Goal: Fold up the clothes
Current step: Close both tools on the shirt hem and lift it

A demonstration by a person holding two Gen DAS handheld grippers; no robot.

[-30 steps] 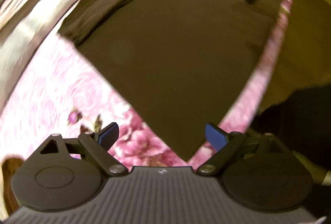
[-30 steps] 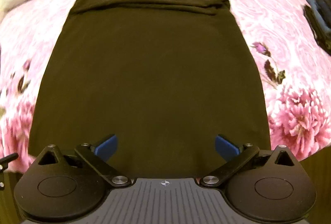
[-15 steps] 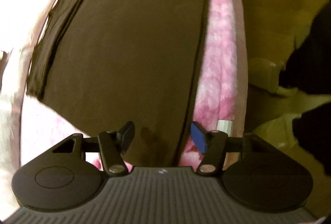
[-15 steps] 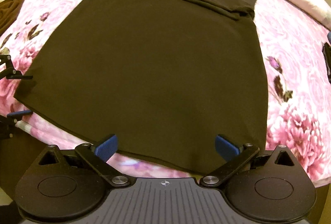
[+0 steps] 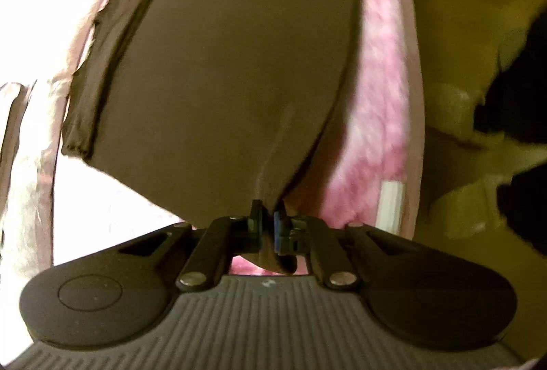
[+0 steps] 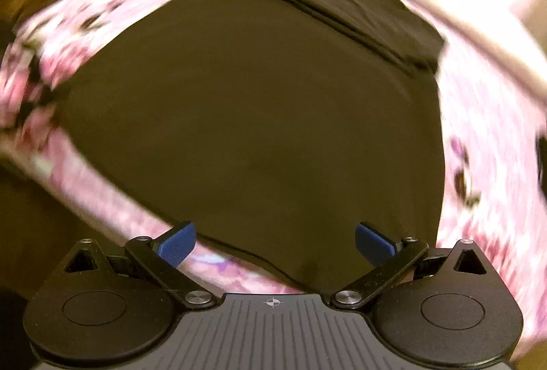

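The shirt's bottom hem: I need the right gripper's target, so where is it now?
In the right wrist view the hem runs between the open right gripper fingers, over the pink floral bedspread.

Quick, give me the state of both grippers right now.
Left gripper: shut on the hem corner of the dark shirt.
Right gripper: open, holding nothing, over the shirt's hem.

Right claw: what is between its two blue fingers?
In the right wrist view, the right claw is open. Between its fingers lies the hem of the dark shirt, with a strip of pink flowery bedspread beside it.
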